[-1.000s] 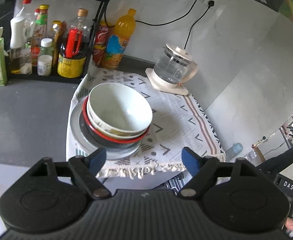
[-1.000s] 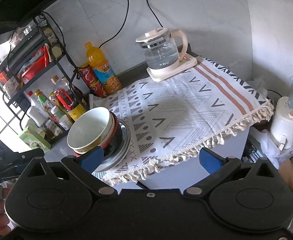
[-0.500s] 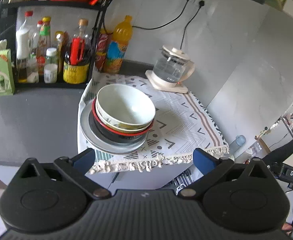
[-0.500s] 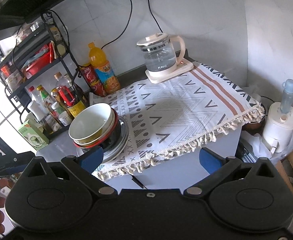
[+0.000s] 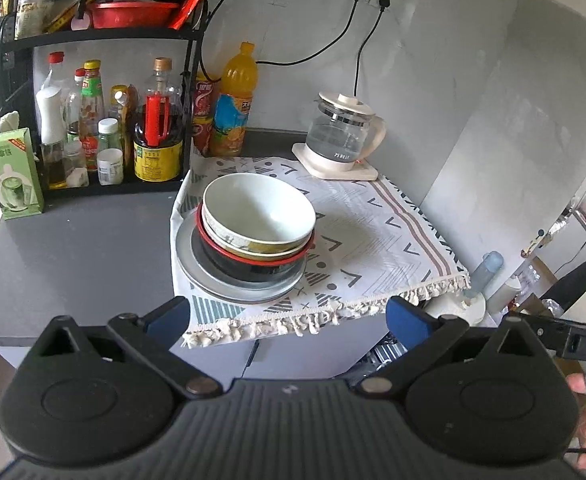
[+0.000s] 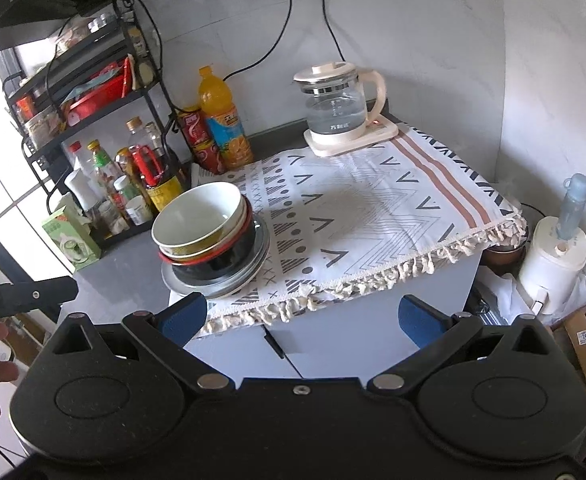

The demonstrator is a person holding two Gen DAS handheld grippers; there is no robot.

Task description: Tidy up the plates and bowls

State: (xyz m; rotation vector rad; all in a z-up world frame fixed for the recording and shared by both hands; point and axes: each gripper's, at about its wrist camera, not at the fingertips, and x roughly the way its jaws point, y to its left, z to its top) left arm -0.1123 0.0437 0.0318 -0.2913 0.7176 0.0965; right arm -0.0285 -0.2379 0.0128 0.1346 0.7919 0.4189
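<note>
Hovering off the counter's front edge, the left hand-held gripper and right hand-held gripper both have their fingers spread wide, gripping nothing. Beyond them sits one stack on the patterned cloth — a grey plate at the bottom, a black bowl with a red rim on it, then two pale bowls, the top white bowl nested in the other. The stack is at the cloth's left front corner; one glass kettle stands at the cloth's far side, well apart from the stack.
</note>
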